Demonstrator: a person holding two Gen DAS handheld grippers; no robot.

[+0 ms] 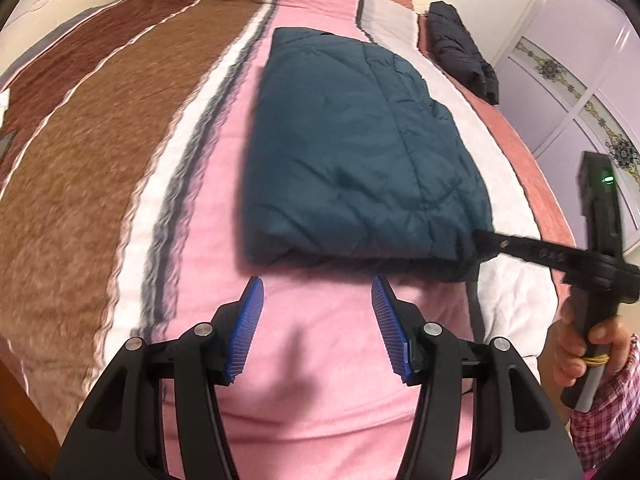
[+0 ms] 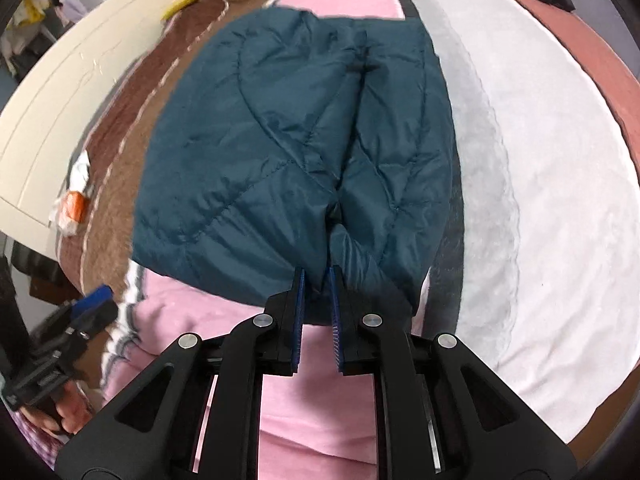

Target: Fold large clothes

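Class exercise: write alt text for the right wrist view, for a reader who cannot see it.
The right gripper pinches the near edge of a folded teal quilted jacket lying on a bed's striped pink, white and brown blanket. At lower left, a hand holds the left gripper.

Folded jacket lies on the blanket — second garment behind

we see a bed in a striped blanket; a folded teal jacket and a dark garment lie on it.
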